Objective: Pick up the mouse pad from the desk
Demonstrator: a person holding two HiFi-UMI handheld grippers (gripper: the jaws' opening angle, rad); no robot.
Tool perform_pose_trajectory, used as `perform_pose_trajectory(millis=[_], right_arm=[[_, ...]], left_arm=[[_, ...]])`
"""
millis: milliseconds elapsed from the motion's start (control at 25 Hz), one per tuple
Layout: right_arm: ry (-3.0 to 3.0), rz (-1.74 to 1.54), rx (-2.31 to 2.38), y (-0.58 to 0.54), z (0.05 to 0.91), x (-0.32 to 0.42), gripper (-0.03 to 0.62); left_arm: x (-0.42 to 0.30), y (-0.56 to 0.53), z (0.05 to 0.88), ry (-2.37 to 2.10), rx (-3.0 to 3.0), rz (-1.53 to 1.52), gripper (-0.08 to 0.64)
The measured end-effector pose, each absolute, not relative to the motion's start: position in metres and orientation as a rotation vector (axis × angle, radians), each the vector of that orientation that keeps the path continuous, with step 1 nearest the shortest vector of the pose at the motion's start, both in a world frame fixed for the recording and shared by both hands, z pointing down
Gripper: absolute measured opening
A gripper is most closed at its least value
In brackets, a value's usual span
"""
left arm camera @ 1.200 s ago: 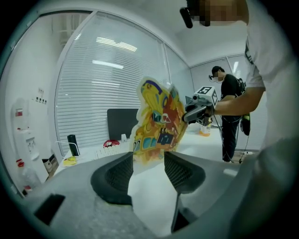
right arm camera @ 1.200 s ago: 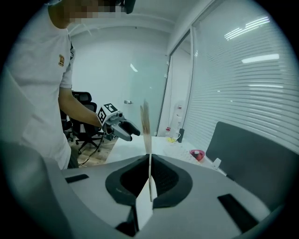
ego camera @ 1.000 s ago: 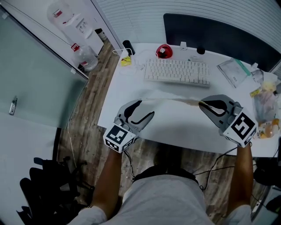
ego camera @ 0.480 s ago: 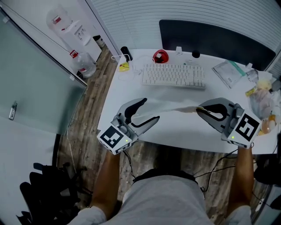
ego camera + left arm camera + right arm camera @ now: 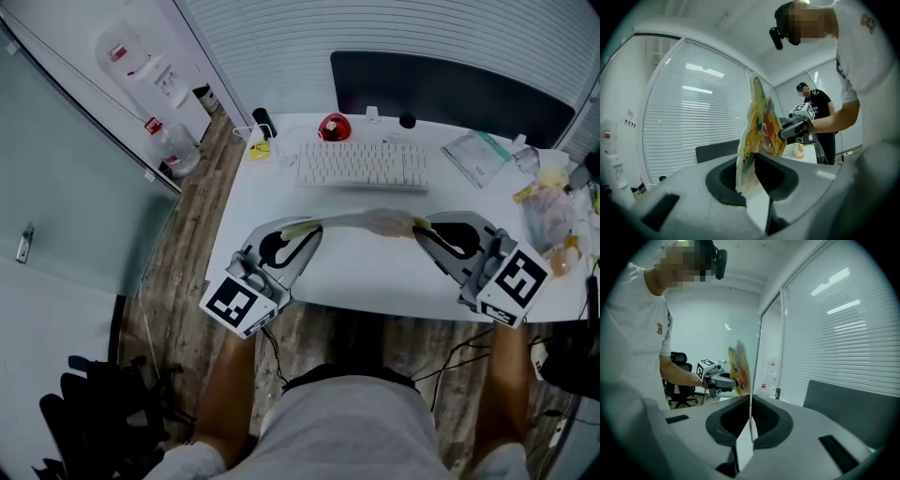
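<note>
The mouse pad point(image 5: 361, 221) hangs as a thin, sagging strip above the white desk point(image 5: 375, 281), stretched between my two grippers. My left gripper point(image 5: 314, 229) has the pad's left end between its jaws, which are closing and press on it. The left gripper view shows the pad's yellow printed face point(image 5: 761, 126) standing edge-up in the left gripper point(image 5: 751, 187). My right gripper point(image 5: 419, 228) is shut on the pad's right end. In the right gripper view the pad's thin edge point(image 5: 750, 411) runs straight out of the right gripper point(image 5: 750, 430) toward the other gripper point(image 5: 717, 378).
Behind the pad lie a white keyboard point(image 5: 363, 166), a red object point(image 5: 334, 127) and a dark monitor point(image 5: 450, 89). Plastic bags point(image 5: 548, 211) crowd the desk's right end. A water dispenser point(image 5: 141, 56) stands at far left. A person in a dark shirt point(image 5: 818, 105) stands beyond.
The left gripper's wide jaws have come together on the pad's left end. Both grippers have risen, and the pad now hangs off the desk between them.
</note>
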State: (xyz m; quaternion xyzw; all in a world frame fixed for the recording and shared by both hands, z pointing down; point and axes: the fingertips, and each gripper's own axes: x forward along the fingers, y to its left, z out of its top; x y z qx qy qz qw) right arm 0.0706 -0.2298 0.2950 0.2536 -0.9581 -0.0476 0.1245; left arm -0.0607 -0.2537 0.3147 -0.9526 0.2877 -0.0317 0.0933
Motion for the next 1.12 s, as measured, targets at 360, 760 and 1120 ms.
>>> perform_pose_trajectory(millis=[360, 760, 1120], right_arm=[[-2.788, -0.137, 1.062, -0.231, 0.266, 0.078, 0.018], [-2.808, -0.238, 1.229, -0.223, 0.238, 0.079, 0.018], [-2.769, -0.295, 1.326, -0.222, 0.230, 0.079, 0.018]], left_arm=[[-0.058, -0.240, 0.275, 0.958, -2.832, 0.036, 0.034], [-0.058, -0.231, 0.241, 1.010, -2.781, 0.076, 0.025], [-0.057, -0.234, 0.229, 1.027, -2.768, 0.071, 0.023]])
